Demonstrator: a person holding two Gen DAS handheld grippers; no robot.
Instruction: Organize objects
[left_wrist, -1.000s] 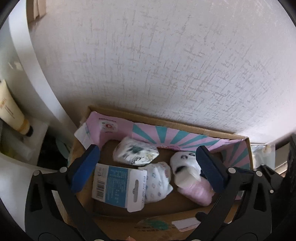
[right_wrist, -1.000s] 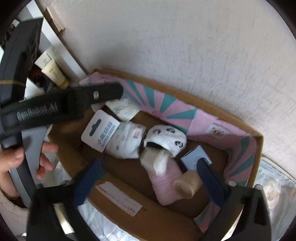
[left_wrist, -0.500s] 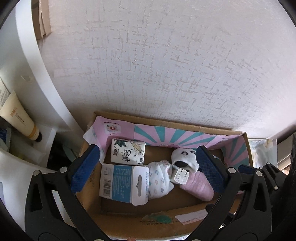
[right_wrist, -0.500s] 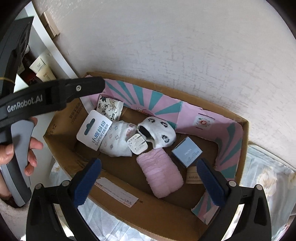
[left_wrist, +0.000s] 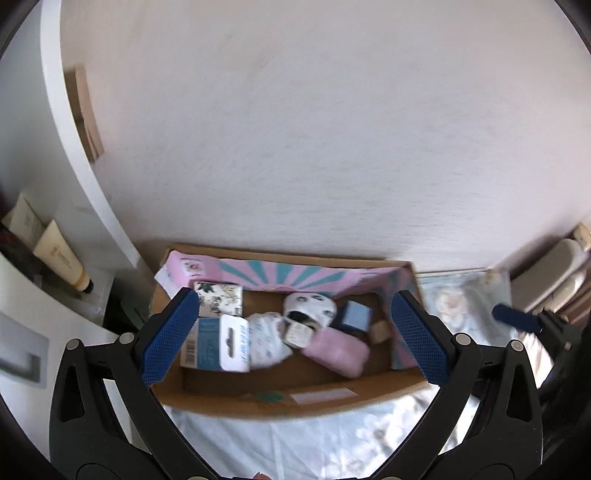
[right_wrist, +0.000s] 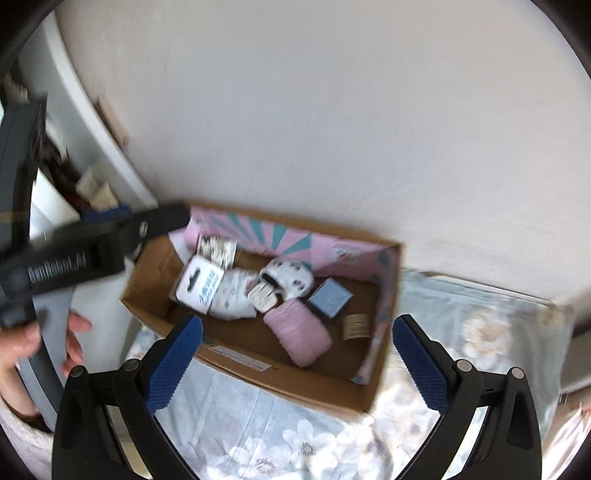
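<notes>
A cardboard box with a pink and teal lining stands against the wall. Inside lie a patterned tissue pack, white socks on a blue-and-white hang card, a white panda-print sock, a pink roll, a small blue box and a small tan item. My left gripper is open and empty, held above the box. My right gripper is open and empty over the box's front edge.
The box rests on a light floral cloth. A white shelf unit at left holds cosmetic tubes. The left gripper body and the hand holding it fill the left of the right wrist view. The textured wall is behind.
Both grippers have pulled up and back from the box, so it looks smaller. The tissue pack and the tan item lie loose in the box. Both views are motion-blurred.
</notes>
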